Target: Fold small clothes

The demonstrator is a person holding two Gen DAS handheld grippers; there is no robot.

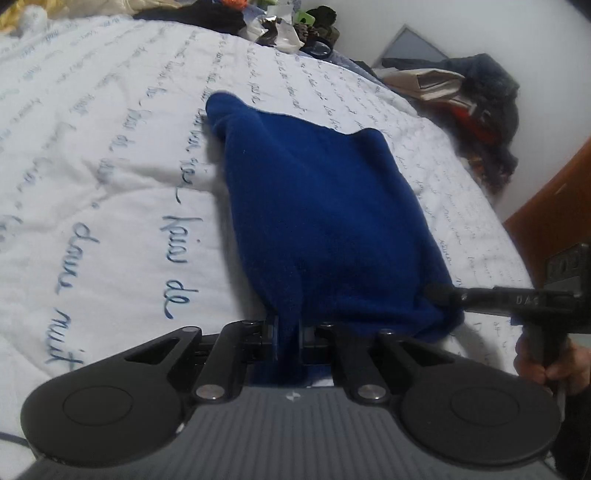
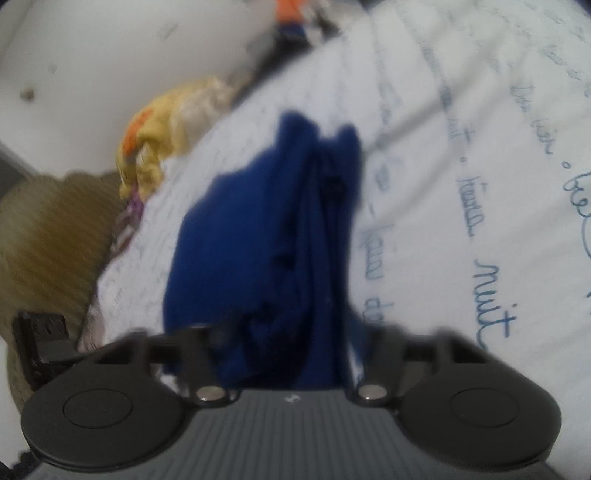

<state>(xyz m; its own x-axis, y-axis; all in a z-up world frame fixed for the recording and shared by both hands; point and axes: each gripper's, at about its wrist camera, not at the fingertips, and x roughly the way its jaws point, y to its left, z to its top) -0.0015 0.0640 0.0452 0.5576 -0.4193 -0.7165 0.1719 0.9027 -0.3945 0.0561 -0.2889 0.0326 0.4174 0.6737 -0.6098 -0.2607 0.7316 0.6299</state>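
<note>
A small dark blue fleece garment lies partly lifted on a white bedspread printed with blue handwriting. My left gripper is shut on the garment's near edge, cloth bunched between the fingers. My right gripper comes in from the right in the left wrist view, shut on the garment's near right corner. In the blurred right wrist view the blue garment hangs in folds straight from my right gripper, whose fingertips are hidden by the cloth.
A pile of dark clothes and papers lies at the bed's far right. Clutter sits at the far edge. A yellow and orange bundle lies beside the bed. A wooden panel stands at the right.
</note>
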